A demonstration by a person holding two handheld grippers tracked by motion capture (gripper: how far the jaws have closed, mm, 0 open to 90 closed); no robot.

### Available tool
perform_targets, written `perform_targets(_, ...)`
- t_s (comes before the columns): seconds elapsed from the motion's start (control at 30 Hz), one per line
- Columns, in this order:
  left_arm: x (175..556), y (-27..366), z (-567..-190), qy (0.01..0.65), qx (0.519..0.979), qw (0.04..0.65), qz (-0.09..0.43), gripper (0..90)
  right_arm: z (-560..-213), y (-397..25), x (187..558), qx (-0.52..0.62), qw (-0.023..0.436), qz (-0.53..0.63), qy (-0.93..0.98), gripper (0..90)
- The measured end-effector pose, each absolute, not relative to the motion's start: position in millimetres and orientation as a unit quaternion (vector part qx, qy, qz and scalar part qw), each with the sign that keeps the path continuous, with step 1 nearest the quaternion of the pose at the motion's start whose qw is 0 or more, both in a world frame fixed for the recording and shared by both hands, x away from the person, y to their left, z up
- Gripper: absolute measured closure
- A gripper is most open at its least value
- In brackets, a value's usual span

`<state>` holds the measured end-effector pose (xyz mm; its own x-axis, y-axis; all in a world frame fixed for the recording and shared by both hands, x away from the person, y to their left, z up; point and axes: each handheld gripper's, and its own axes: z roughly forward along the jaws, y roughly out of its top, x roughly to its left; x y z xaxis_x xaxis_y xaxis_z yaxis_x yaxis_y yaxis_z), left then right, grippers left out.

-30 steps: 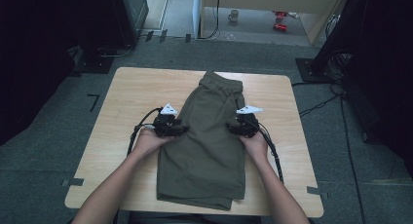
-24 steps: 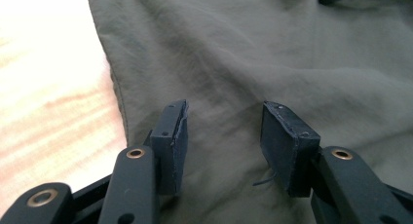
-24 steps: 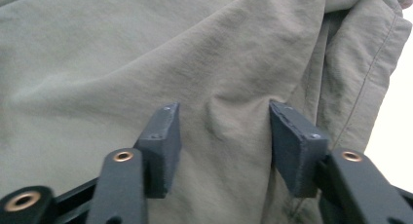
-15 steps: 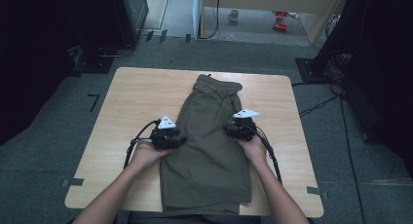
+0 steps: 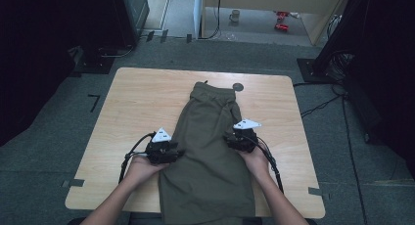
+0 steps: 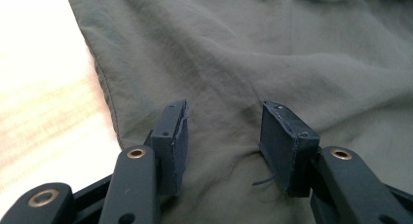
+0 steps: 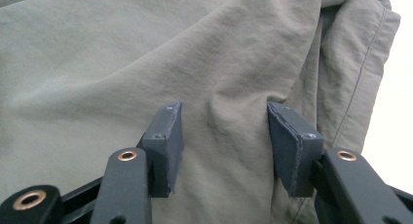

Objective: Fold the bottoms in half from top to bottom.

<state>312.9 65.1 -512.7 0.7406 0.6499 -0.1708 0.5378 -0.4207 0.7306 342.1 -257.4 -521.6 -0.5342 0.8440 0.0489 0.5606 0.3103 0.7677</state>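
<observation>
Olive green shorts (image 5: 210, 142) lie lengthwise down the middle of the wooden table (image 5: 132, 107), waistband at the far end and hems hanging over the near edge. My left gripper (image 5: 177, 151) rests on the cloth's left edge, and my right gripper (image 5: 230, 139) on its right edge. In the left gripper view the left gripper (image 6: 224, 124) is open, jaws pressed down on the shorts (image 6: 234, 53), with a small pucker of fabric between them. In the right gripper view the right gripper (image 7: 224, 124) is open too, over a fold of the shorts (image 7: 146, 53) near the seam.
A small dark round mark (image 5: 238, 87) sits on the table beside the waistband. Bare wood lies to either side of the shorts. On the floor beyond stand a mug (image 5: 235, 14) and red objects (image 5: 281, 20). Dark equipment stands flank the table.
Both grippers have come toward the near edge, and the shorts slid with them. More of the hems now hangs over the front of the table.
</observation>
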Motion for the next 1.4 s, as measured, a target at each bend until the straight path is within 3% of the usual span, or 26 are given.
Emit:
perform_targets(0.43, 274, 74, -512, 0.354, 0.841, 0.405, 0.059, 51.2, -522, -256, 299, 0.434, 0.182, 0.384, 0.794, 48.6)
perform_targets(0.53, 277, 76, -512, 0.364, 0.835, 0.411, 0.042, 49.6, -522, -256, 295, 0.437, 0.181, 0.384, 0.793, 43.9)
perform_targets(0.6, 284, 78, -507, 0.366, 0.836, 0.408, 0.025, 45.2, -520, -256, 295, 0.446, 0.180, 0.379, 0.791, 41.2)
perform_targets(0.73, 295, 81, -495, 0.358, 0.834, 0.414, 0.074, 43.5, -509, -263, 300, 0.453, 0.186, 0.402, 0.774, 42.4)
perform_targets(0.97, 335, 76, -479, 0.346, 0.838, 0.412, 0.088, 42.1, -493, -280, 324, 0.470, 0.166, 0.416, 0.761, 38.8)
perform_targets(1.13, 366, 69, -478, 0.341, 0.840, 0.414, 0.086, 43.7, -493, -282, 343, 0.464, 0.182, 0.399, 0.769, 35.0)
perform_targets(1.27, 388, 62, -483, 0.344, 0.842, 0.408, 0.083, 44.3, -493, -282, 362, 0.480, 0.156, 0.396, 0.767, 32.9)
perform_targets(1.4, 404, 58, -487, 0.347, 0.837, 0.416, 0.081, 45.7, -496, -284, 371, 0.478, 0.170, 0.417, 0.754, 30.7)
